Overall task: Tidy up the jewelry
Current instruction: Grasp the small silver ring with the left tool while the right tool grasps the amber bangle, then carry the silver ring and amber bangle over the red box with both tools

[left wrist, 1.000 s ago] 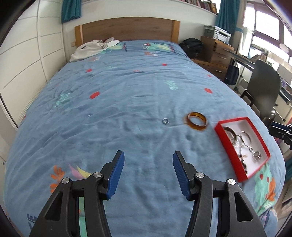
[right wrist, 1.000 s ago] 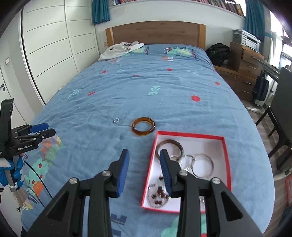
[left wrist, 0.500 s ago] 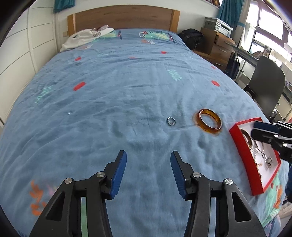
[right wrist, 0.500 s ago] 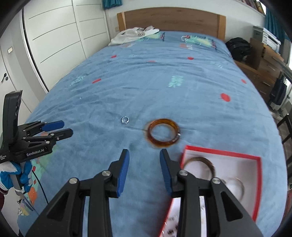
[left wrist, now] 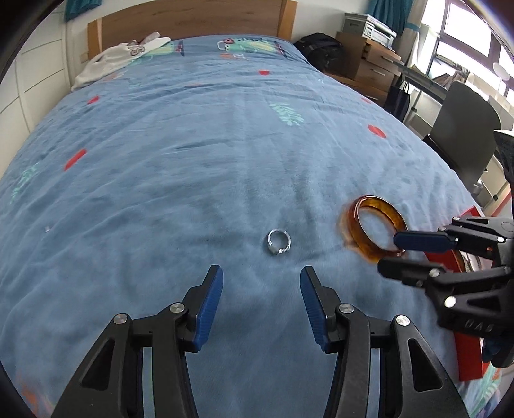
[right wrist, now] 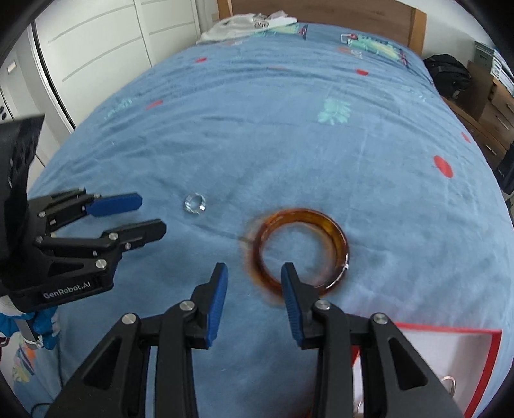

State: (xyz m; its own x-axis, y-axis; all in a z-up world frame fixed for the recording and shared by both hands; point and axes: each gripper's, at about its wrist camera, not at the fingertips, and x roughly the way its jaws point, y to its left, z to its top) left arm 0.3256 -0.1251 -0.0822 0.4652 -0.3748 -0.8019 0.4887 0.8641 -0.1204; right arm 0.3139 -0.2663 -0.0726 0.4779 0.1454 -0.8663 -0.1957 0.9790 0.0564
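A small silver ring (left wrist: 279,241) lies on the blue bedspread just ahead of my open, empty left gripper (left wrist: 261,283); the ring also shows in the right wrist view (right wrist: 195,203). An amber bangle (right wrist: 300,249) lies flat to its right, and shows in the left wrist view (left wrist: 376,230). My right gripper (right wrist: 253,278) is open and empty, with its tips at the bangle's near rim. A red jewelry box (right wrist: 475,334) with a white lining sits at the lower right and holds rings and hoops. The right gripper (left wrist: 398,254) shows in the left wrist view, and the left gripper (right wrist: 151,213) in the right wrist view.
The bed has a wooden headboard (left wrist: 192,16) with white clothing (left wrist: 122,56) near it. A dark chair (left wrist: 462,125), a desk and wooden drawers (left wrist: 376,61) stand along the bed's right side. White wardrobes (right wrist: 96,58) line the left.
Both grippers have moved forward and lower over the bed. The left one has closed in on the silver ring, the right one has moved from above the box to the bangle.
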